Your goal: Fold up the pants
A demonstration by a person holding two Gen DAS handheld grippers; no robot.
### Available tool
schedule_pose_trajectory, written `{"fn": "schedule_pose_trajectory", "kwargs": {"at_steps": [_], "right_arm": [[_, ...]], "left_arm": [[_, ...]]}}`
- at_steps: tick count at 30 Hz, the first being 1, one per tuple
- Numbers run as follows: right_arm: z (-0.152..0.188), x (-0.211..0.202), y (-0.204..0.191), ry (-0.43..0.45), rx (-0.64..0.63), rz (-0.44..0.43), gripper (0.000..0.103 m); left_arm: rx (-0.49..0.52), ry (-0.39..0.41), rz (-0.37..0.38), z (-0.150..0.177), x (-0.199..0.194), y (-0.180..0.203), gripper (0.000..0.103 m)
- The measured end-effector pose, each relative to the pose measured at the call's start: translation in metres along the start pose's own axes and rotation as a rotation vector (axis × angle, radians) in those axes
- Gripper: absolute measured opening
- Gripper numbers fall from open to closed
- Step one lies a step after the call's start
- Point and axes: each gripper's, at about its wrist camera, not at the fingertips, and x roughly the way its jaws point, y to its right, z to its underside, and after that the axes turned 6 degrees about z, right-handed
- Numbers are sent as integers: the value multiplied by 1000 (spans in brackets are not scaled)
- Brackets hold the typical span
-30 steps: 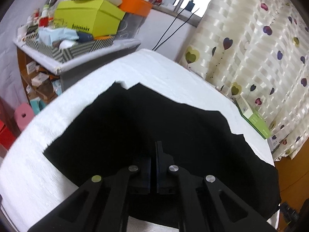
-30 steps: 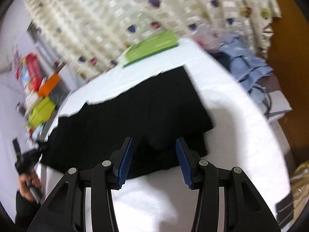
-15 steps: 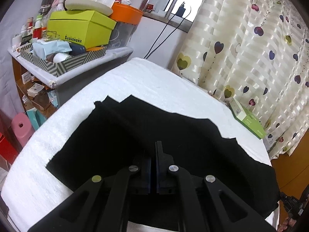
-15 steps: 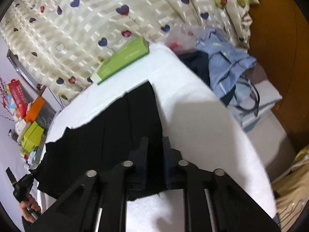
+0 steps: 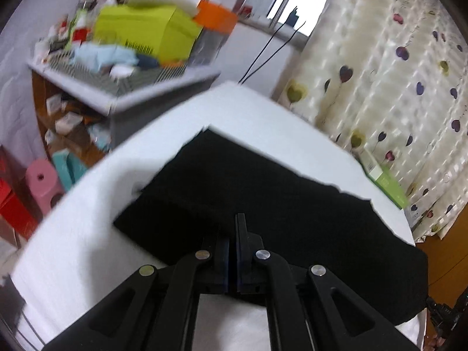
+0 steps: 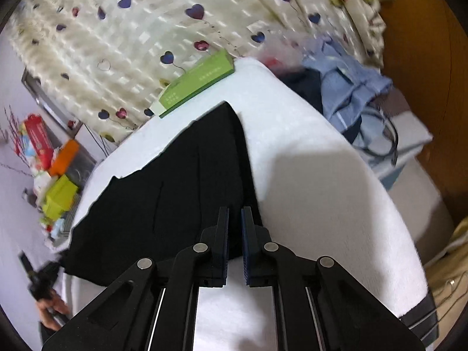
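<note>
pants [image 5: 272, 204], black, lie spread flat on the white-covered bench [image 5: 76, 234], reaching from its left end to its right end. left gripper [image 5: 233, 251]: jaws pressed together at the near edge of the cloth, with fabric apparently pinched between them. right gripper [image 6: 235, 234]: jaws narrow, a slim gap showing, set over the near right corner of the pants; whether cloth is caught there cannot be told. green box [image 6: 196, 84] sits at the far edge beside the heart-print curtain [image 6: 152, 29]. blue garments [image 6: 351, 87] are heaped off the right end. cluttered shelf [image 5: 117, 67] stands beyond the left end.
</note>
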Motion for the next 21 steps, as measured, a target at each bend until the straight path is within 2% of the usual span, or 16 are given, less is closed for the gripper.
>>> {"fn": "schedule_pose_trajectory", "kwargs": {"at_steps": [2,5,11,13,17,19,21], "right_arm": [[-2,-4,-1,6,-23,7,8],[-4,-4,-7,4,-57,26,9],[-2,-5,-4,-4,-65,22,13],[-3,-8,-3,-3,-83,54,16],[-7,-27,-8,64,-148,117,16],[-7,-37,-18,108,-192,108,16],[-6,-38,-31,114,-232,93,16]], "left_arm": [[-3,13,11,-1,-4,0,4],[44,15,-18,-1,-5,8,4],[23,-50,-47,1,4,-1,5],[20,-49,-46,2,1,-2,6],[27,-28,-63,4,-13,-5,9],[30,-22,-81,5,-19,-8,9],[15,-12,-98,5,-25,-13,9]]}}
